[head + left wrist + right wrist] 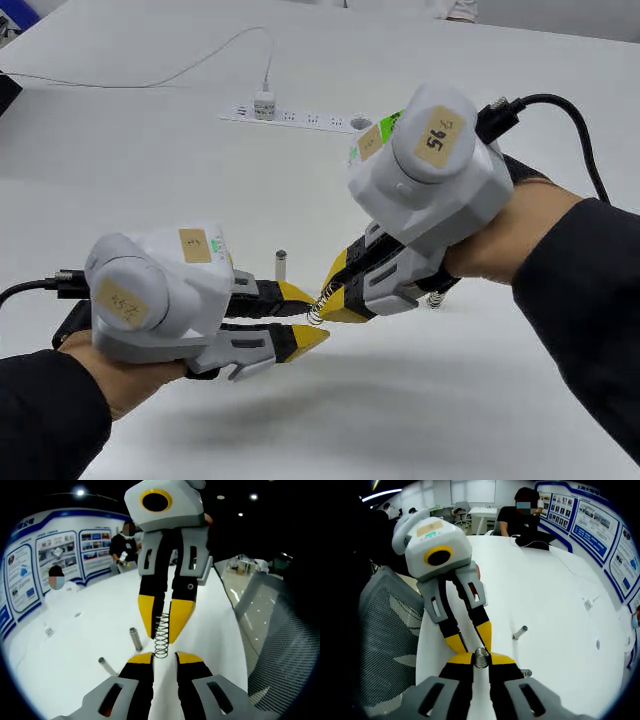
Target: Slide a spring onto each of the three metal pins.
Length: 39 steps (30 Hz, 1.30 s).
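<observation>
A small steel spring (318,305) hangs just above the white table (150,170), and my right gripper (335,300) is shut on it. In the right gripper view the spring (480,657) shows end-on between the yellow fingertips (462,658). My left gripper (305,318) faces it from the left, jaws slightly apart, with the spring's lower end (161,652) at its tips. A bare metal pin (281,264) stands upright just behind the grippers. Another pin with a spring on it (435,298) peeks out beside the right gripper. The left gripper view has both the ribbed pin (135,638) and the bare pin (105,666).
A white power strip (290,117) with a plugged-in cable lies at the back of the table. A grey mesh chair (280,625) stands at the table's near edge. People sit at the far end of the table (522,515).
</observation>
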{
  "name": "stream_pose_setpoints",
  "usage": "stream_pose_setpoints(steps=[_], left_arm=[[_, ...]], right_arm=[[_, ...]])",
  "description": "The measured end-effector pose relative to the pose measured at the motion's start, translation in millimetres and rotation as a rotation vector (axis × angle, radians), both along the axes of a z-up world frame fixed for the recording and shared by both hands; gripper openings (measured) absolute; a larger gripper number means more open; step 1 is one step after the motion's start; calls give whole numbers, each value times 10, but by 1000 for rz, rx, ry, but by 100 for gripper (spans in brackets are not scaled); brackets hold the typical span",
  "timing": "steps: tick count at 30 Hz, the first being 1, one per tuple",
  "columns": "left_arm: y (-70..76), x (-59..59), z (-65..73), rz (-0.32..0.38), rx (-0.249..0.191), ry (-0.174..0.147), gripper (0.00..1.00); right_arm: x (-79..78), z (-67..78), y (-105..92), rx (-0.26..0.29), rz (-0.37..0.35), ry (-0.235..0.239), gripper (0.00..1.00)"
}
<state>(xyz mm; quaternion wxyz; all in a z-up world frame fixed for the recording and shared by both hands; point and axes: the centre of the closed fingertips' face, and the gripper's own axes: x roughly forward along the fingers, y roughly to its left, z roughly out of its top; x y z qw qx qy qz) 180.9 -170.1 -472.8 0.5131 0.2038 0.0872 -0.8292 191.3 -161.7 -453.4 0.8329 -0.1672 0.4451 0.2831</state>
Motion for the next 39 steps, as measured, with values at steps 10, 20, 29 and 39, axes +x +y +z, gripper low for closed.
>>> stream_pose_setpoints(steps=[10,20,29,39], left_arm=[[110,154,-50,61,10,16,25],[183,238,-99,104,20,27,32],[202,315,-83,129,15,28,35],[225,358,-79,148,13,31,37]], right_arm=[[71,54,-61,-16,1,-7,12],[173,129,-112,-39,13,-9,12],[330,200,-158,-67,34,-11,12],[555,256,-218,-108,67,-9,12]])
